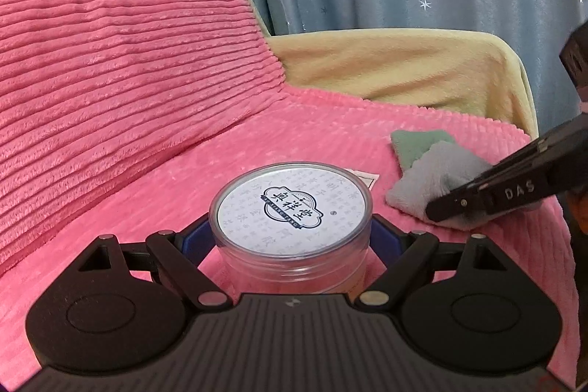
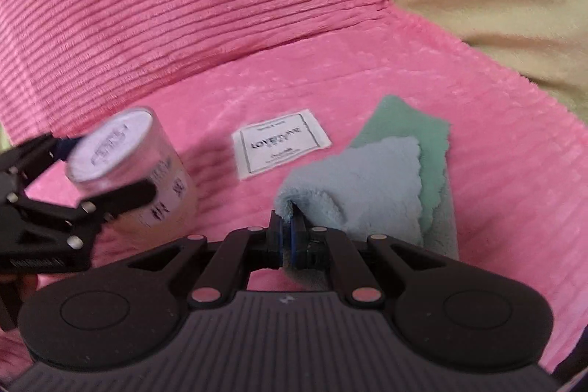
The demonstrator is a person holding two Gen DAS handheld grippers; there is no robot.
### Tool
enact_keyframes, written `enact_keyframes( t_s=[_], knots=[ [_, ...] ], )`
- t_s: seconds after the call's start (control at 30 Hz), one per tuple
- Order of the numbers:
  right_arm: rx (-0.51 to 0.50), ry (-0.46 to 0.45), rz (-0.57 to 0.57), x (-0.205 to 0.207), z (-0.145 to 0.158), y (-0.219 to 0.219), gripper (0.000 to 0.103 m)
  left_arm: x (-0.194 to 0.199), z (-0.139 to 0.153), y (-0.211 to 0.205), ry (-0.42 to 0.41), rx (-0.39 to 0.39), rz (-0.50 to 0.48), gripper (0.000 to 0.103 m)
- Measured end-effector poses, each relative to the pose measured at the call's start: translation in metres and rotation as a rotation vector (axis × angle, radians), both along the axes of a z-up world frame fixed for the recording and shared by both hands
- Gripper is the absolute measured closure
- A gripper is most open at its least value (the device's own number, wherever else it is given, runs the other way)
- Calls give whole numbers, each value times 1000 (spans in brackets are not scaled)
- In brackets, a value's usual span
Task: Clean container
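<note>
Container-cleaning centres on the round clear plastic jar with a white printed lid (image 1: 292, 208), which stands on the pink ribbed plush blanket (image 1: 121, 79) over a seat, held at its sides between the blue-padded fingers of the left gripper (image 1: 292, 237), whose jaws are clenched on it. Just beside the jar, on its right, the right gripper (image 2: 290, 226) has its fingers pinched together on a fold of the pale grey-blue fluffy cloth (image 2: 352, 179), which lies on a green cloth (image 2: 408, 123) of the same sort. The step in hand looks to be lifting the cloth to wipe the jar. To do it well, I would keep the left grip firm and level so the smooth jar does not turn or slip, gather enough cloth to form a pad in front of the fingertips, and bring it over the lid and wall with light, even pressure, so that hard fingers never scrape the plastic. Counted: one jar, two cloths, one white printed paper sachet (image 2: 281, 144) lying flat between jar and cloths, two grippers, one pink blanket, one yellow blanket (image 1: 404, 65) behind.
</note>
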State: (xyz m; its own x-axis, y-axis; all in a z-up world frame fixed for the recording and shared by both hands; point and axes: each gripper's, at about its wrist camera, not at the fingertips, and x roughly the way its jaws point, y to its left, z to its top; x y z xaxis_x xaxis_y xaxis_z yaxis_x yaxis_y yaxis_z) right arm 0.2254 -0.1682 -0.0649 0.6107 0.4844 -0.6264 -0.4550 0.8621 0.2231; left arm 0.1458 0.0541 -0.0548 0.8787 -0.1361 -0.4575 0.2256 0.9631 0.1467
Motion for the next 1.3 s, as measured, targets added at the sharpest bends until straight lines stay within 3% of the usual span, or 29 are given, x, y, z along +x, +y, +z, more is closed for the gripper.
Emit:
enact_keyframes(
  t_s=[0.1,0.3,0.4,0.57,0.83,1.07,1.3],
  knots=[
    [-73,-52,25,-8,2,3,100,-1,-2,-1,-5,9,5,12],
    [-317,-226,87,-31,3,21,99,-4,-6,-3,32,27,6,9],
    [-359,-257,83,-44,9,20,99,-10,-3,-1,30,6,23,5],
    [-305,-253,30,-62,25,3,99,-24,1,8,30,-55,75,1],
    [-168,-104,-100,-76,29,-22,99,-54,12,6,37,-164,174,1],
    [-142,-99,-113,-97,30,-20,99,-65,16,-28,94,-107,194,1],
    [-142,-75,-117,-83,26,-18,99,-55,9,-36,183,-129,253,1]
  ],
)
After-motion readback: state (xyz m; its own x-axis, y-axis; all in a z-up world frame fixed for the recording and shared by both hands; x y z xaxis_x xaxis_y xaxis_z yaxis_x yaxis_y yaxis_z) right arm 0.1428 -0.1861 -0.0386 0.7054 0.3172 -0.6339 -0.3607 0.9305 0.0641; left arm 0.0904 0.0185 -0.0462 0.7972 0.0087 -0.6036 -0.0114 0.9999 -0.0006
